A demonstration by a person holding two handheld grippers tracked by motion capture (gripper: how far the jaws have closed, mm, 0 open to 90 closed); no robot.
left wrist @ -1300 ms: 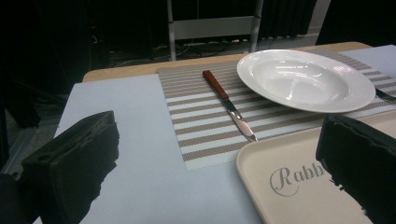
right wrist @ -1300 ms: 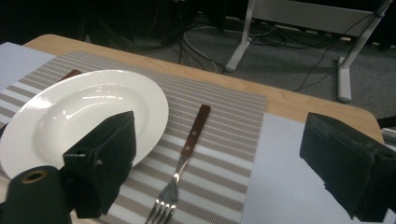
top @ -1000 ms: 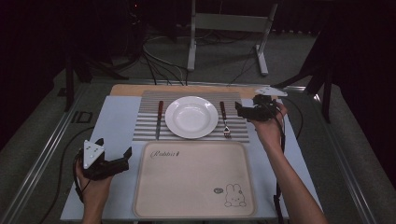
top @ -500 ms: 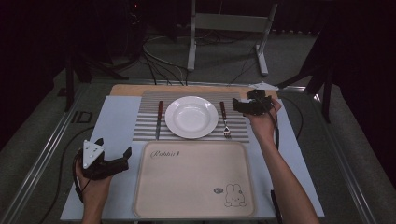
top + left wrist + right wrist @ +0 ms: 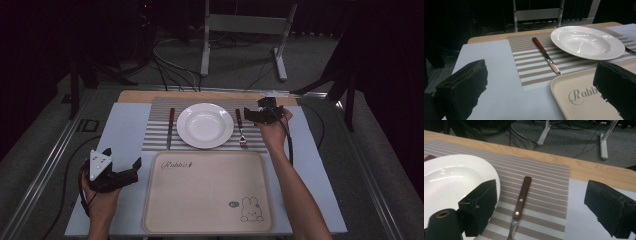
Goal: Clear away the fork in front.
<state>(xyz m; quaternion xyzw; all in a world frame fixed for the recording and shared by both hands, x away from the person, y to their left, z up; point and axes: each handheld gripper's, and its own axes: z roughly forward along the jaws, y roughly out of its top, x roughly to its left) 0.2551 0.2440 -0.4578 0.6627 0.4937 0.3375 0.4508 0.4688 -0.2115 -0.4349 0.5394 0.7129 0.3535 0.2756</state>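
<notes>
Hovering my right claw over the far right part of the striped placemat, I have its jaws spread wide and gripping nothing, and in the right gripper view the fork lies straight ahead between them. It rests flat on the placemat, just beside the right rim of the white plate, its brown wooden handle toward the far edge of the table and its metal tines toward me. I judge it light and stiff, nothing that will bend or break, but it lies low and thin against the woven mat, so a jaw has little to catch. The handle, with its two rivets, is the thicker, less slippery part; I would close across its width near the middle, where the fork should balance, not on the polished neck or tines, which could slide out. The plate rim sits close on one side, so the jaw there needs care not to knock the china.

My left claw rests low near the front left corner of the table, jaws also parted and empty, just beside the left edge of the beige tray, which fills the near middle. Beyond it, the knife lies on the placemat left of the plate, red handle away from me
</notes>
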